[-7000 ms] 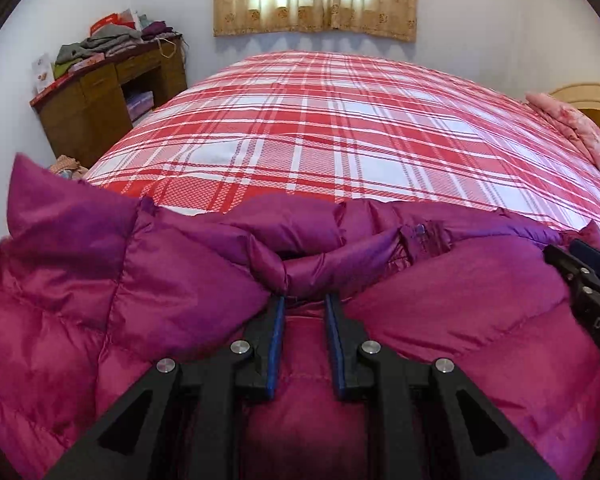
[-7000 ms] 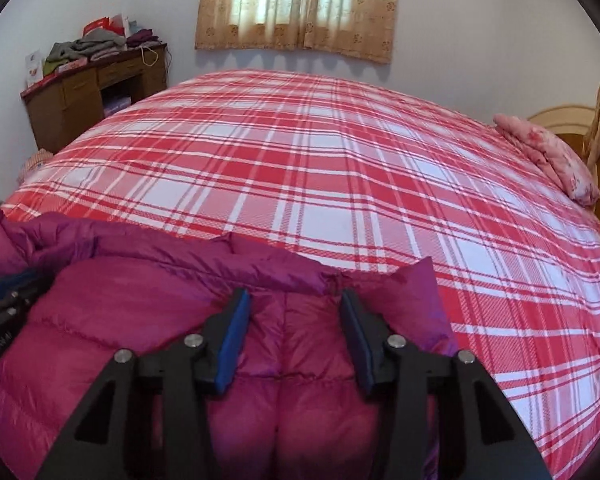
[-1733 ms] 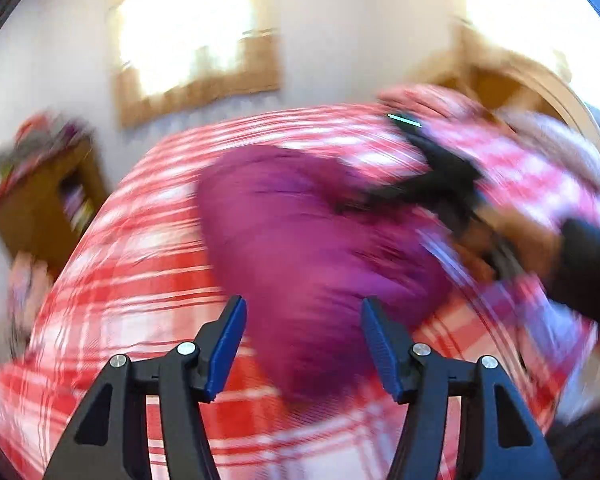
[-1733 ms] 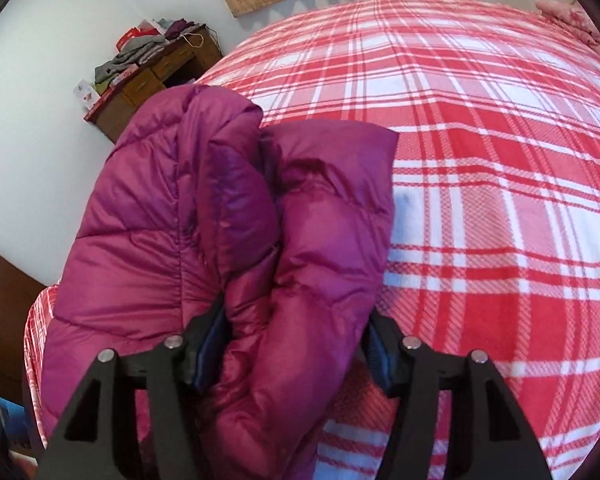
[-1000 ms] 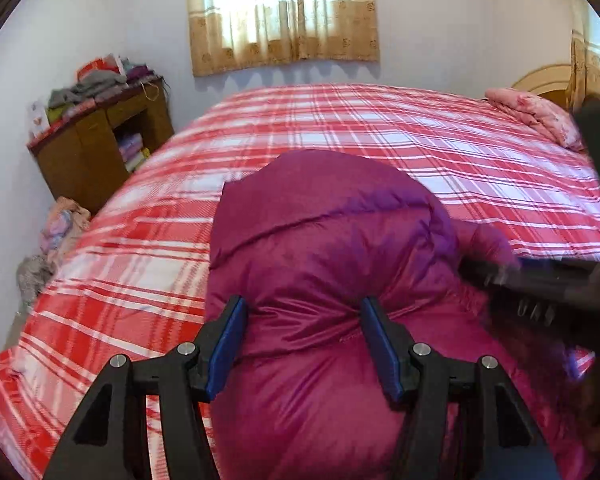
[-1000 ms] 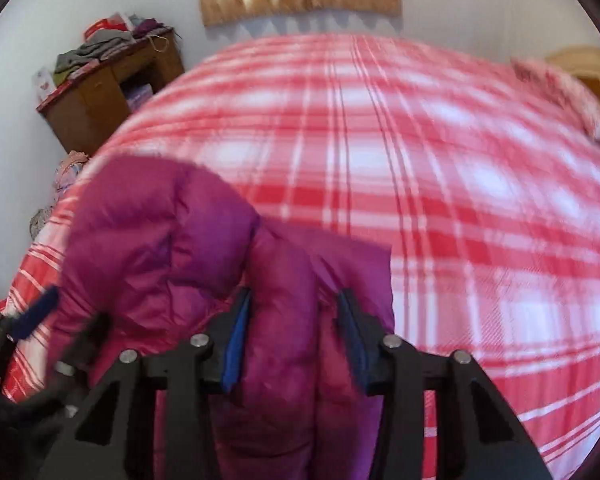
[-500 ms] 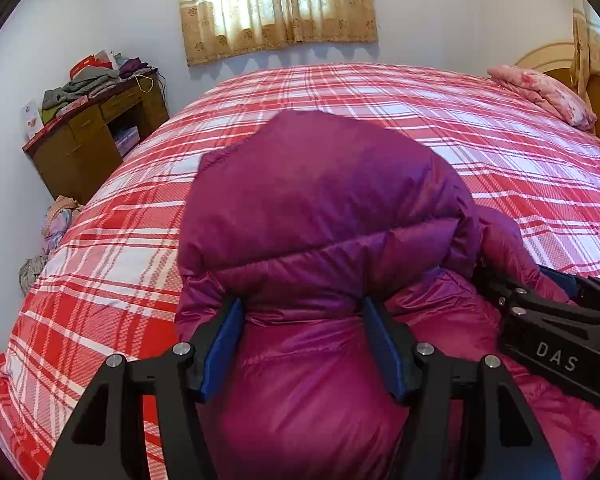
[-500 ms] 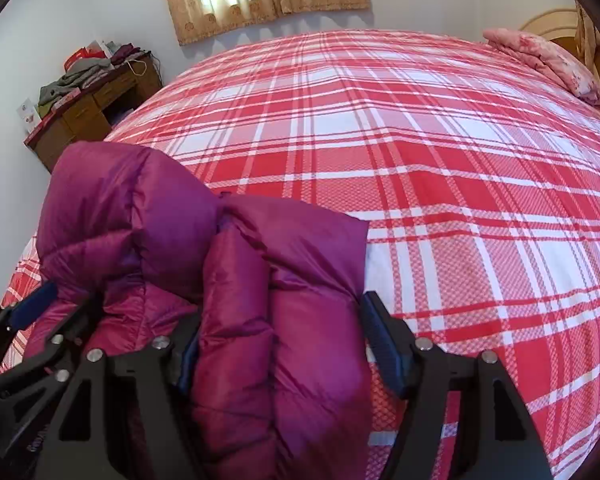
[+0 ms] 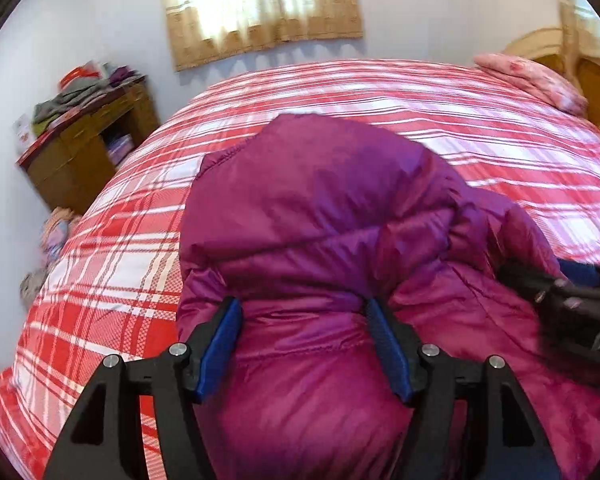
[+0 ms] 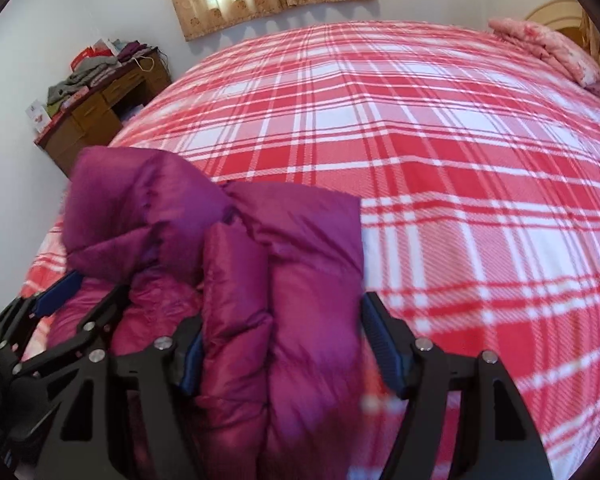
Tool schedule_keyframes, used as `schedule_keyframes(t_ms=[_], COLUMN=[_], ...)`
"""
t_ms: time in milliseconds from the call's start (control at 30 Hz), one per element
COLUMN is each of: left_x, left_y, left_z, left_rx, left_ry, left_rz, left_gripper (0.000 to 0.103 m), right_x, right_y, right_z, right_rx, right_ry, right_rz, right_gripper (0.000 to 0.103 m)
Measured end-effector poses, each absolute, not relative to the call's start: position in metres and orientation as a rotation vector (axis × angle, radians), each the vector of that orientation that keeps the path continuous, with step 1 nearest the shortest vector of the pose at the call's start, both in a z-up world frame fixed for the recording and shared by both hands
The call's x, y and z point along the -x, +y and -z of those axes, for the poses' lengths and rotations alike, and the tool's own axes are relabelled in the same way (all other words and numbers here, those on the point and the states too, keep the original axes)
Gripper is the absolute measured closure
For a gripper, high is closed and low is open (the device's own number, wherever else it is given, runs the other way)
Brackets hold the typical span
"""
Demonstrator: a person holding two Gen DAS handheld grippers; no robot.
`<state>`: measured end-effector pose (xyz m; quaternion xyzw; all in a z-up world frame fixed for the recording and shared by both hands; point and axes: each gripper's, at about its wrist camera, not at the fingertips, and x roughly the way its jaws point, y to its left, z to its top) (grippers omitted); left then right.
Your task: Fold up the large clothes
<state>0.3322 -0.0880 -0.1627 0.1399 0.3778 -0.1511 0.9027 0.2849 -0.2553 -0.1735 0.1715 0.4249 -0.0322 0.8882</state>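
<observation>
A magenta puffer jacket (image 9: 324,216) lies bunched in a thick folded bundle at the near edge of the bed; it also shows in the right wrist view (image 10: 260,264). My left gripper (image 9: 304,340) is open, its jaws wide on either side of the jacket's padded bulk. My right gripper (image 10: 280,344) is open too, its jaws straddling the bundle's right part. The right gripper also shows at the right edge of the left wrist view (image 9: 568,304), and the left gripper at the lower left of the right wrist view (image 10: 80,300).
The bed has a red and white plaid cover (image 10: 440,128) stretching far ahead. A pink pillow (image 10: 552,52) and wooden headboard are at the far right. A wooden desk (image 9: 84,148) piled with clothes stands by the left wall. A curtained window (image 9: 260,4) is behind.
Both grippers have stayed open around the jacket bundle over the last second. The bundle has settled lower on the bed and both cameras have shifted slightly.
</observation>
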Motion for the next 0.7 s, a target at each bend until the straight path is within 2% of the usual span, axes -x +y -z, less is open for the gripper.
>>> schedule_keyframes(t_ms=[133,200,300,433,600,700], left_x=[-0.324,-0.321,-0.328,-0.344,-0.341,-0.338], left_y=[-0.07,-0.06,-0.046,-0.041,-0.051,-0.05], left_z=[0.138,0.125,0.109,0.117,0.152,0.151], left_rx=[-0.247,-0.229,-0.211,-0.21,-0.197,-0.204], left_ry=[0.772,0.738,0.711,0.758,0.823,0.812], left_rz=[0.311,0.295,0.247,0.197,0.197,0.202], left_gripper=[0.036,0.036,0.036,0.036,0.036,0.036], right_x=[-0.258,-0.248,-0.24,-0.237,-0.236,-0.239], right_y=[-0.253,-0.248,-0.245,-0.23,-0.231,-0.237], right_z=[0.15,0.139,0.125,0.137,0.181,0.17], right_rx=[-0.324,-0.294,-0.304,-0.315,-0.37,-0.36], right_ry=[0.842,0.818,0.781,0.831,0.907,0.911], right_rz=[0.06,0.074,0.053,-0.011,0.01,-0.004], right_gripper=[0.035,0.044,0.053,0.054,0.054,0.054])
